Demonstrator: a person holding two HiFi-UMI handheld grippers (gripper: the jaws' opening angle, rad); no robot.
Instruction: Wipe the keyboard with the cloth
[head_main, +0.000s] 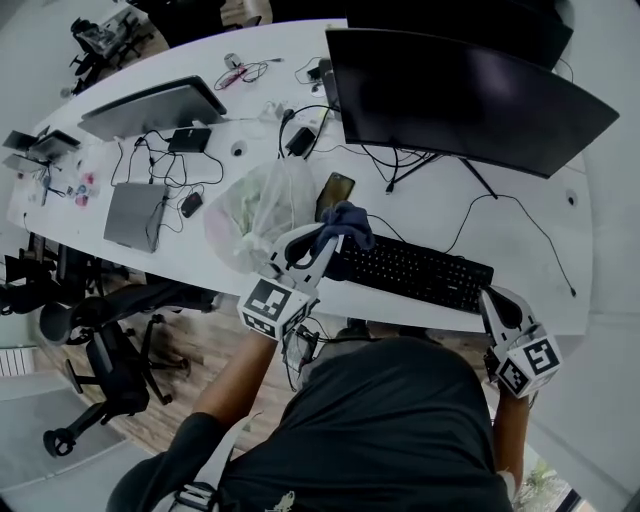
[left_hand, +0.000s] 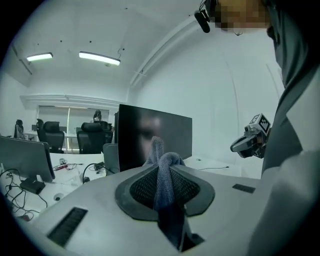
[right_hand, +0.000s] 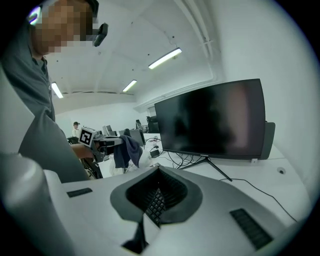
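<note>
Nearest us, the left gripper (head_main: 322, 243) is clenched on the cloth (head_main: 346, 222). In the left gripper view a dark blue fold is pinched between the pads, a bunched end standing past the tips. In the right gripper view the rest hangs free below that gripper. The cloth is at the keyboard's (head_main: 415, 272) left end, and it looks to be in the air above the keys, not on them.

The right gripper (head_main: 490, 298) sits at the keyboard's right end with its jaws a little apart. They hold nothing; only keys show through the gap.

Handling, our judgement:
- The cloth is light, soft and limp. It will drape and fold over itself and cannot push back.
- The present pinch on a fold looks secure. For wiping we want a thick wad hanging under the tips, so fabric meets the keys and not the jaws.
- The keyboard is stiff, flat and light, so it may slide on the desk (head_main: 540, 250) under a sideways stroke. The keycaps can snag loose fabric.
- It is best steadied at the bare frame edge on its right end.

Beyond the keyboard stand a phone (head_main: 334, 192) and a plastic bag (head_main: 255, 205). Farther back is the monitor (head_main: 450, 80).
</note>
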